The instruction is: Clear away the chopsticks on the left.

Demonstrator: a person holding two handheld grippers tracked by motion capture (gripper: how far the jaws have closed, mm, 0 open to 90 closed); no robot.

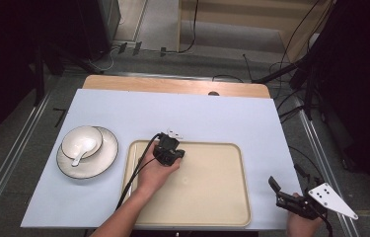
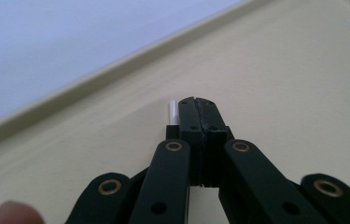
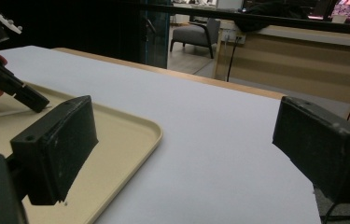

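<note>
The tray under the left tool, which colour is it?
The tray is plain cream, clearest in the high view.

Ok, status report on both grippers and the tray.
Left gripper shut, empty, tips down over beige tray. Right gripper open, off tray. Bowl, spoon, plate sit left.

high view: overhead from the near side, facing forward and down on the table (image 1: 182, 111) | left gripper view: very close over the tray (image 2: 275, 70), toward its far rim | right gripper view: low at near right, facing left-far; shares tray (image 3: 130, 133).
</note>
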